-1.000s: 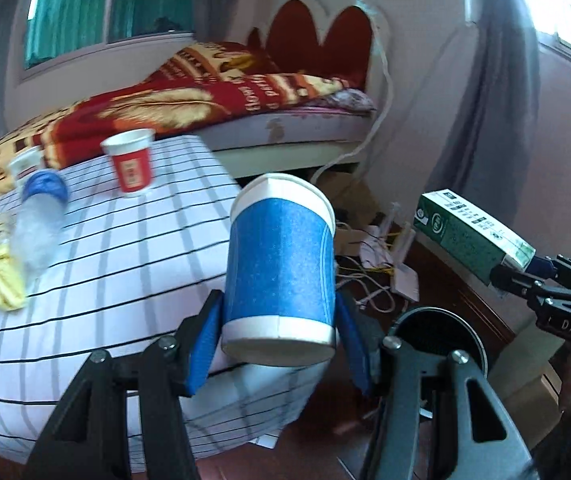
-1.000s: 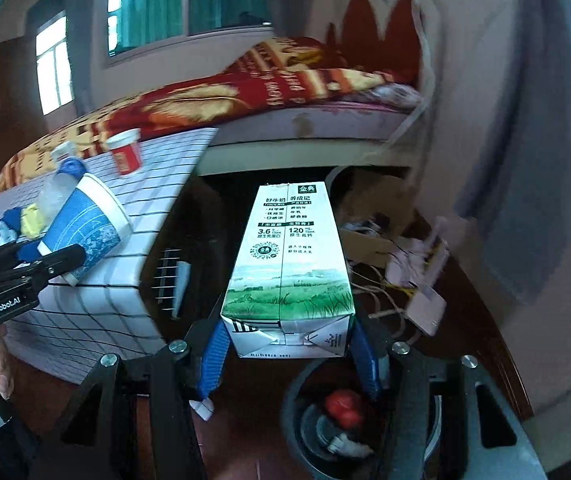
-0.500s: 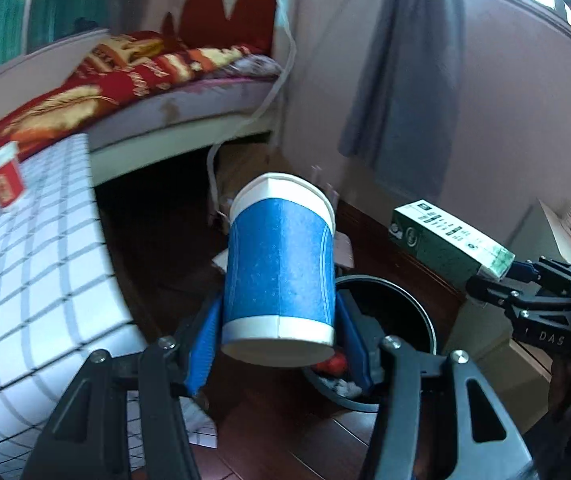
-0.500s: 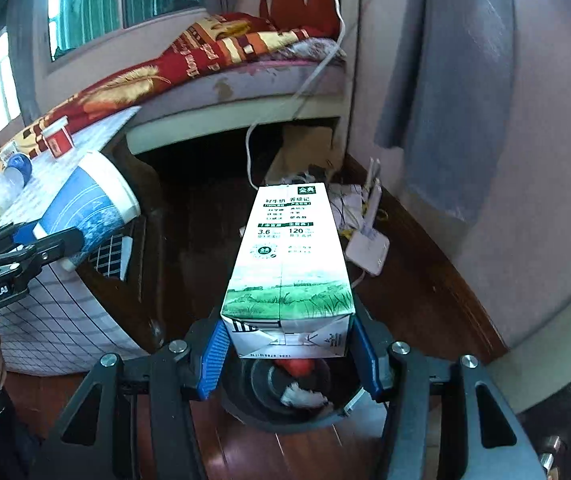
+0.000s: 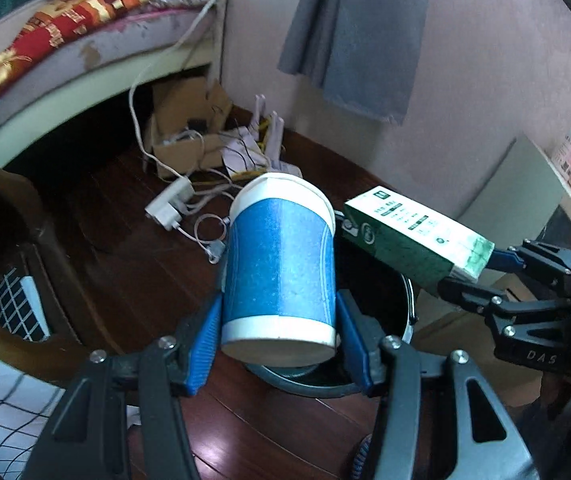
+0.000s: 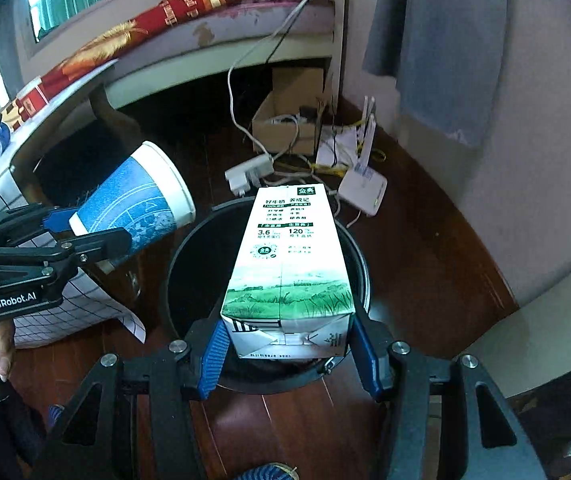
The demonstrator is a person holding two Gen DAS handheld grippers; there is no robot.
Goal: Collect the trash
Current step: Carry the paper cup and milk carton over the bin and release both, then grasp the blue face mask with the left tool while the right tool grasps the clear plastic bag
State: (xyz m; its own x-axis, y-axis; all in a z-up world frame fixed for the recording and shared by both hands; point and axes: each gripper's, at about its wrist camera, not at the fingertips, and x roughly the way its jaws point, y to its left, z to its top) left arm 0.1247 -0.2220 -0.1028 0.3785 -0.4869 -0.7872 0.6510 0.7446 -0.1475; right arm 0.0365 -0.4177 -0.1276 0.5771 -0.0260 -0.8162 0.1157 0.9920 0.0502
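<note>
My left gripper (image 5: 279,340) is shut on a blue and white paper cup (image 5: 281,268), held above the near rim of a round black trash bin (image 5: 407,300) on the floor. The cup also shows in the right wrist view (image 6: 137,204), left of the bin (image 6: 189,256). My right gripper (image 6: 287,344) is shut on a green and white milk carton (image 6: 291,264), held over the bin's opening. The carton also shows in the left wrist view (image 5: 413,236), over the bin's right side. The bin's inside is mostly hidden.
A table with a checked cloth (image 6: 73,312) stands left of the bin. A bed (image 6: 189,12) is at the back. A cardboard box (image 6: 285,120), power strip (image 6: 249,174), cables and a white router (image 6: 361,188) lie on the wooden floor beyond the bin. A grey curtain (image 6: 437,40) hangs right.
Both grippers have swung away from the table and down toward the bin, still holding the cup and the carton. The bin now sits directly beneath them.
</note>
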